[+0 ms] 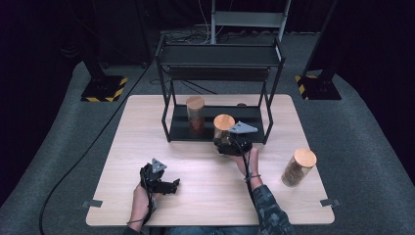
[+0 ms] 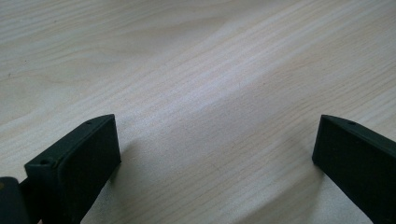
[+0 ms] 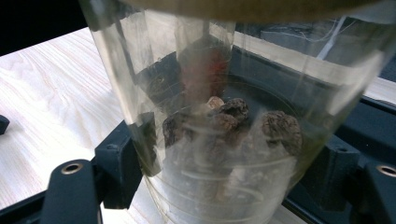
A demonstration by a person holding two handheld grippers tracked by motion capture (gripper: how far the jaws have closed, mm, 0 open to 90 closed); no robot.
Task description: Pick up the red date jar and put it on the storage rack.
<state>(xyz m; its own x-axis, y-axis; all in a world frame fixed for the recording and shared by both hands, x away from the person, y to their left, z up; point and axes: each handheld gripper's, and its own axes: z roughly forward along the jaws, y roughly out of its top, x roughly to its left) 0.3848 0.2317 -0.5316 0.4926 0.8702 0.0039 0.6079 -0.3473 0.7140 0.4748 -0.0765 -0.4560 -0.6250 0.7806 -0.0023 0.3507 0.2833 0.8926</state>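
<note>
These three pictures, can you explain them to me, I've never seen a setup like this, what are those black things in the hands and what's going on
A person sits at a wooden table and holds a hand-held gripper, a black tool with two jaws, in each hand. There is no robot arm.

The high view looks down from above the person. The other two pictures come from small cameras riding on the grippers, looking along their jaws.

The left gripper rests low near the table's front edge. Its own view shows its jaws wide apart with bare wood between them, so it holds nothing.

The right gripper is shut on a clear jar with a wooden lid, at the front of a black rack. Its view shows dark, lumpy pieces inside the glass.

A second jar stands on the rack's bottom shelf. A third jar stands on the table at the right.
</note>
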